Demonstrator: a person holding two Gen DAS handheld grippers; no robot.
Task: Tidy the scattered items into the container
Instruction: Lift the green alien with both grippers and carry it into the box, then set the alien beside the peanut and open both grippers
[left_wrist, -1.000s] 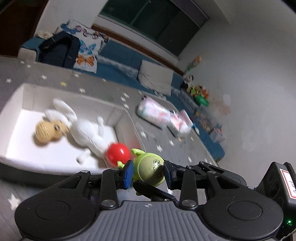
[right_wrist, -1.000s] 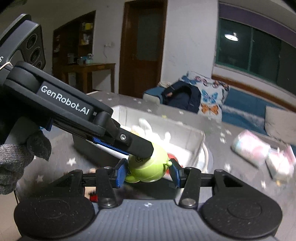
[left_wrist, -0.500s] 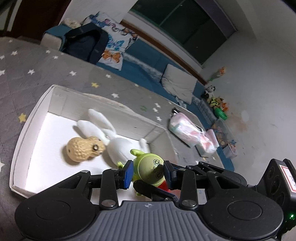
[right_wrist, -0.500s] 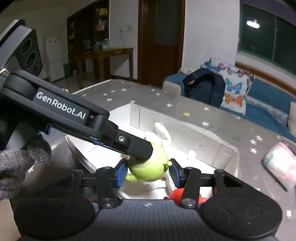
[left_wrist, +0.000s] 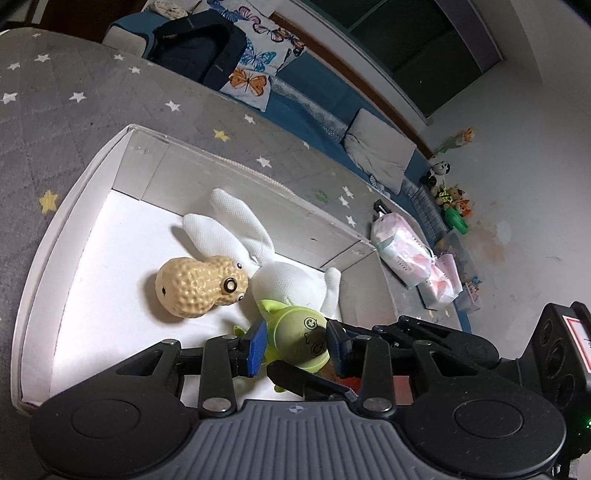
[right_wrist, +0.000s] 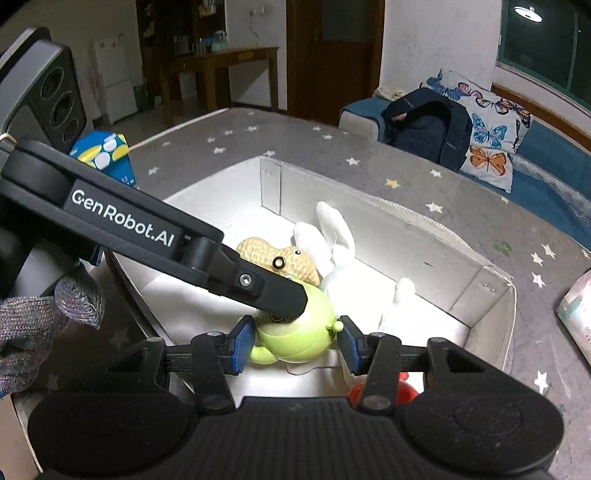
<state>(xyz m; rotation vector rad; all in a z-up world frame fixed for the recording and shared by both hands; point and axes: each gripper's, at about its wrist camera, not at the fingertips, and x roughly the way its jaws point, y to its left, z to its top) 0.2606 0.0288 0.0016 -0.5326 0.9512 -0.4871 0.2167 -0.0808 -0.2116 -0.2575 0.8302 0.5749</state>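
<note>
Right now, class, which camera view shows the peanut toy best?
The left wrist view: the peanut toy lies whole and unobstructed in the box. In the right wrist view, the left gripper covers part of it.

White walls (left_wrist: 535, 155), dark window (right_wrist: 546, 48), blue sofa (left_wrist: 317, 122), wooden table (right_wrist: 221, 59), brown door (right_wrist: 332, 55)

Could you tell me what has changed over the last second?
Both grippers carried the green toy from beside the white box to above its floor, lower and nearer the peanut toy. Left gripper and right gripper stayed clamped; peanut toy and white rabbit lay unmoved.
</note>
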